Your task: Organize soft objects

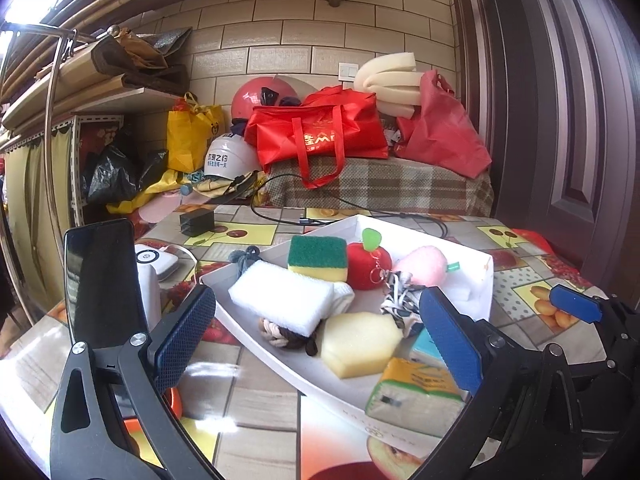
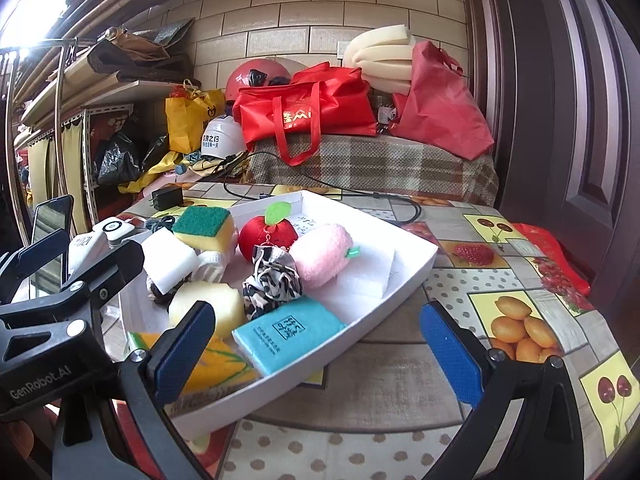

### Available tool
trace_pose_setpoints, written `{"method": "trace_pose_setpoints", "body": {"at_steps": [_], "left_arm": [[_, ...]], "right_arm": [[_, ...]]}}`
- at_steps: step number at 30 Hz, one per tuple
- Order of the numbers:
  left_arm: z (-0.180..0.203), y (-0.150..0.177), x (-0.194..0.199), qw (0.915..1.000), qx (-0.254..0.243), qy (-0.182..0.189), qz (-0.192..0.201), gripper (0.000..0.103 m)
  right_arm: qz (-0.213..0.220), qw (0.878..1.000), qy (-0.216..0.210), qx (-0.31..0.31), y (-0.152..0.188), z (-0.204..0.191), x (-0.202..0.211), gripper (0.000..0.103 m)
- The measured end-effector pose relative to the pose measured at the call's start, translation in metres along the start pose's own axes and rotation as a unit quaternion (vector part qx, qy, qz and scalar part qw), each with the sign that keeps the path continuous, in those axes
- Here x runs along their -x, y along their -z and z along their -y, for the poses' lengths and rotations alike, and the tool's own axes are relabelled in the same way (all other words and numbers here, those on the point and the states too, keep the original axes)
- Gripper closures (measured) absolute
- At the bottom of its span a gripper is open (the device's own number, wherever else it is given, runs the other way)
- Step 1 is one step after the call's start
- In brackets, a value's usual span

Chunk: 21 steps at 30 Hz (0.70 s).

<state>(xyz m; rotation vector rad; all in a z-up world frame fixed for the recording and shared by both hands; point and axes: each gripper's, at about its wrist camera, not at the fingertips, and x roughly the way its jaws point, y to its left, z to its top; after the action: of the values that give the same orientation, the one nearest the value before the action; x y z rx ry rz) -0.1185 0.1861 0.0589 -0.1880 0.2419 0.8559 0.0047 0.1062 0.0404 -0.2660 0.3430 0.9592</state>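
A white tray (image 1: 486, 280) (image 2: 416, 268) on the table holds soft objects: a green-yellow sponge (image 1: 318, 252) (image 2: 206, 226), a white sponge (image 1: 282, 296) (image 2: 168, 264), a red plush apple (image 1: 368, 266) (image 2: 268, 236), a pink plush (image 1: 420, 264) (image 2: 322, 254), a pale yellow foam block (image 1: 358, 344) (image 2: 208, 306), a black-and-white cloth (image 2: 272, 284), a teal pad (image 2: 286, 334) and a tissue pack (image 1: 416, 396). My left gripper (image 1: 316, 340) is open and empty over the tray's near end. My right gripper (image 2: 316, 352) is open and empty at the tray's near right edge.
A phone (image 1: 100, 276) stands at the table's left beside a white device (image 1: 156, 264). A black charger (image 1: 196, 222) and cable (image 1: 320, 220) lie behind the tray. Red bags (image 1: 320, 136), helmets and foam sit on a checked bench by the wall. A brown door (image 1: 580, 120) is at right.
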Motion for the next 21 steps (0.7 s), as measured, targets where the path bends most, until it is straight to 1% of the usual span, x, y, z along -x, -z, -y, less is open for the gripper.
{"method": "trace_pose_setpoints", "body": {"at_steps": [11, 17, 20, 21], "left_arm": [[0.013, 0.009, 0.029, 0.9998, -0.008, 0.021, 0.0, 0.0], [0.026, 0.018, 0.047, 0.9979, -0.015, 0.059, -0.021, 0.0], [0.033, 0.023, 0.059, 0.996, -0.02, 0.084, -0.025, 0.0], [0.035, 0.024, 0.063, 0.9957, -0.02, 0.087, -0.025, 0.0]], "right_arm": [[-0.004, 1.0, -0.002, -0.003, 0.012, 0.009, 0.024, 0.0], [-0.015, 1.0, -0.012, -0.001, 0.027, 0.026, 0.049, 0.0], [-0.005, 1.0, -0.009, 0.003, 0.036, 0.036, 0.07, 0.0], [0.002, 1.0, -0.008, 0.004, 0.038, 0.04, 0.077, 0.0]]}}
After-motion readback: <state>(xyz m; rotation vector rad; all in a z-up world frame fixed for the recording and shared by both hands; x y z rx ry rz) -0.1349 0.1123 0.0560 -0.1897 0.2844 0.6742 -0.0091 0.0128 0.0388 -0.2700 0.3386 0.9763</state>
